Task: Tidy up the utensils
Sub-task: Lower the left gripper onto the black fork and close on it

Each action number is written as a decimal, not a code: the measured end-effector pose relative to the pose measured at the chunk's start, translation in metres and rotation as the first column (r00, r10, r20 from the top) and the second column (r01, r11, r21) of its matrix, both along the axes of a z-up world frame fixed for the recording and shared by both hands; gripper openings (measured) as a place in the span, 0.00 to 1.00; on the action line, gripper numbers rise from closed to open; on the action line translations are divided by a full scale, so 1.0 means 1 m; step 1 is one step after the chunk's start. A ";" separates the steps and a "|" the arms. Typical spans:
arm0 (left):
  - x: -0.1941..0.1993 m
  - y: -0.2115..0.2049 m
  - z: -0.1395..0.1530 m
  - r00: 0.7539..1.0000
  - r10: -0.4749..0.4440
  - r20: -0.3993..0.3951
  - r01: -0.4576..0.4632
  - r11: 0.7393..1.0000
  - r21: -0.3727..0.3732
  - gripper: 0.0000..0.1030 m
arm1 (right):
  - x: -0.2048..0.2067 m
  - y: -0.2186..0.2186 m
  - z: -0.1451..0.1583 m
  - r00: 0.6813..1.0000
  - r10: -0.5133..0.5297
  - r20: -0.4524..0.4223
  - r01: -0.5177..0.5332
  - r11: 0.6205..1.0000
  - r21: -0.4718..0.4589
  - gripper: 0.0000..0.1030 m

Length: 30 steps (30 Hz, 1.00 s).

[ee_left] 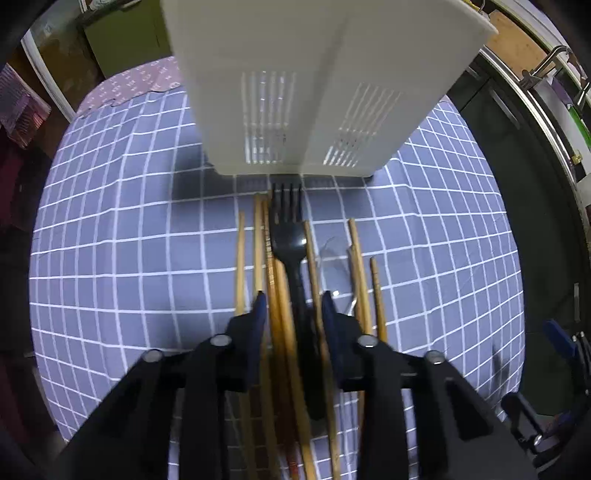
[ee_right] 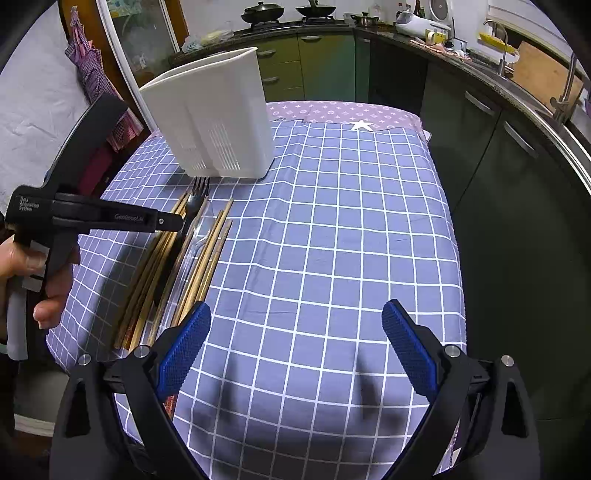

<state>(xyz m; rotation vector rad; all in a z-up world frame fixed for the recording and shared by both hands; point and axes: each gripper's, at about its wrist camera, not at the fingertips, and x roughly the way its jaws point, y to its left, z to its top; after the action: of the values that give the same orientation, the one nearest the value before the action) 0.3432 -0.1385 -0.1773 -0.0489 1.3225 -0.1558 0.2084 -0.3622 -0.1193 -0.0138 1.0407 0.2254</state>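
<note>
White holder (ee_right: 218,118) blocks beyond the utensils (ee_right: 177,266); bare cloth (ee_right: 332,240) lies open rightward.

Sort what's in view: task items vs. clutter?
Task items:
- black fork
- wooden chopsticks
- clear spoon
- white caddy
- left gripper, fingers around fork handle and some chopsticks
- right gripper, open over bare cloth

Lying about:
- checked cloth
- pans on the hob
- tap

Both claws had black plastic frames with silver screw heads at the pivots. Right claw (ee_right: 295,345): blue knurled pads (ee_right: 184,350). Left claw (ee_left: 295,299): white lettering on its black body, pale grey grip, bare hand (ee_right: 22,280).
</note>
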 end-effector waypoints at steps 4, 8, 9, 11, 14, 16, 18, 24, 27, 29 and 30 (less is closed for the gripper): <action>0.008 -0.008 -0.005 1.000 0.003 -0.013 -0.003 1.000 -0.001 0.18 | 0.001 -0.001 -0.003 1.000 0.000 -0.008 0.000 1.000 0.002 0.90; 0.014 -0.015 -0.010 1.000 0.002 -0.019 -0.002 1.000 0.013 0.16 | 0.000 -0.002 -0.006 1.000 0.002 -0.014 -0.002 1.000 0.005 0.91; 0.014 -0.015 -0.010 1.000 0.000 -0.021 0.001 1.000 0.013 0.14 | 0.001 -0.002 -0.006 1.000 0.002 -0.014 -0.002 1.000 0.006 0.92; 0.016 -0.017 -0.014 1.000 -0.004 -0.025 0.005 1.000 0.017 0.12 | 0.001 -0.003 -0.005 1.000 0.001 -0.013 -0.001 1.000 0.006 0.93; 0.016 -0.018 -0.016 1.000 -0.004 -0.022 0.005 0.999 0.033 0.08 | 0.001 -0.003 -0.005 1.000 0.001 -0.013 -0.001 1.000 0.007 0.94; 0.018 -0.014 -0.016 1.000 0.001 -0.026 -0.001 1.000 0.030 0.07 | 0.001 -0.003 -0.006 1.000 0.001 -0.014 -0.001 1.000 0.004 0.94; 0.022 -0.015 -0.017 1.000 0.002 -0.026 -0.001 0.999 0.037 0.07 | 0.000 -0.003 -0.007 1.000 0.002 -0.017 -0.002 1.000 0.001 0.94; 0.024 -0.016 -0.014 1.000 -0.017 -0.016 0.018 0.997 0.080 0.07 | -0.001 -0.002 -0.010 1.000 0.007 -0.030 -0.008 1.000 -0.010 0.94; 0.025 -0.025 -0.013 0.999 -0.030 -0.012 0.031 0.995 0.092 0.07 | -0.001 -0.001 -0.010 0.999 0.011 -0.030 -0.012 1.000 -0.011 0.94; 0.026 -0.030 -0.012 0.999 -0.030 -0.013 0.032 0.995 0.095 0.09 | -0.001 0.000 -0.009 0.999 0.015 -0.031 -0.015 1.000 -0.014 0.94; 0.027 -0.033 -0.012 0.999 -0.036 -0.015 0.037 0.995 0.096 0.10 | -0.002 -0.001 -0.009 0.999 0.015 -0.031 -0.015 1.000 -0.014 0.94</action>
<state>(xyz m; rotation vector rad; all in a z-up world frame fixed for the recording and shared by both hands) 0.3699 -0.1713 -0.1895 0.0563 1.3432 -0.1228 0.2063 -0.3629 -0.1287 -0.0315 1.0735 0.2322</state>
